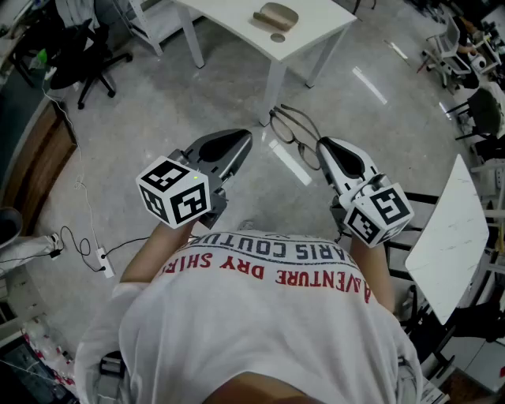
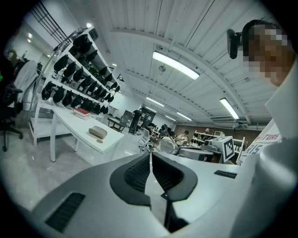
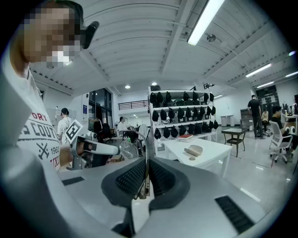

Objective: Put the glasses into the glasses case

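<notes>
Grey floor lies beneath both grippers. The right gripper has its jaws pinched on the glasses, apparently by one temple arm, holding them in the air. The left gripper is closed with nothing between its jaws. Farther off, the glasses case rests on a white table.
</notes>
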The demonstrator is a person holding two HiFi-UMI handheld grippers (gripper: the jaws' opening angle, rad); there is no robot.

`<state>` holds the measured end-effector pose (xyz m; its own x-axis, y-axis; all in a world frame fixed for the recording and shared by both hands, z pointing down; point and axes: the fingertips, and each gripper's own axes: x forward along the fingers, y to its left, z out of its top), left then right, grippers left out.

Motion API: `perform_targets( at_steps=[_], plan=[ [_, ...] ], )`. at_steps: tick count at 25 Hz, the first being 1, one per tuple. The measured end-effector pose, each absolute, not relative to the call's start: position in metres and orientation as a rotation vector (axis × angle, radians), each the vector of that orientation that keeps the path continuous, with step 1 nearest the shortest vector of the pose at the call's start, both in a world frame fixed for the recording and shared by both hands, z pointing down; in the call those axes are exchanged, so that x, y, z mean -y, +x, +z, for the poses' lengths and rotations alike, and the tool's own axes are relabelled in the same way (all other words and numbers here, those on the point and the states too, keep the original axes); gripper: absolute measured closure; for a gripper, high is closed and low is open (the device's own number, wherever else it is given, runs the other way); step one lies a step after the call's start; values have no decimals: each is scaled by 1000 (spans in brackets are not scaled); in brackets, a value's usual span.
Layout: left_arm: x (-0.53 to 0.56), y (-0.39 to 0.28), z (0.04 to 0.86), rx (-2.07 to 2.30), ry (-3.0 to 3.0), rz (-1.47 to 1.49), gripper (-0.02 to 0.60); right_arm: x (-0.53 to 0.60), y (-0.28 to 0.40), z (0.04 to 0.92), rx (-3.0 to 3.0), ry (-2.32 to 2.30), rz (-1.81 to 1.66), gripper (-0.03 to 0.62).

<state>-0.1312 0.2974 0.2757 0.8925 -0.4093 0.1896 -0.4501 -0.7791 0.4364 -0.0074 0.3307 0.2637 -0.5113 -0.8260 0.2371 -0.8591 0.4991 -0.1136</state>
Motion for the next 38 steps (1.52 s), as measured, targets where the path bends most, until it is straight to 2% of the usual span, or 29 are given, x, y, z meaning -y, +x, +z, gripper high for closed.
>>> perform_targets(
  at_steps=[20, 30, 38],
  plan=[
    [-276, -151, 284, 643, 2587, 116, 545, -308, -19, 267, 2607, 1506, 297, 557],
    [-214, -118, 287, 664, 2611, 130, 545, -243, 11, 273, 2641, 1476, 272, 557],
    [-127, -61, 294, 677, 2575, 158, 545, -153, 63, 282, 2645, 1428, 321, 557]
  ],
)
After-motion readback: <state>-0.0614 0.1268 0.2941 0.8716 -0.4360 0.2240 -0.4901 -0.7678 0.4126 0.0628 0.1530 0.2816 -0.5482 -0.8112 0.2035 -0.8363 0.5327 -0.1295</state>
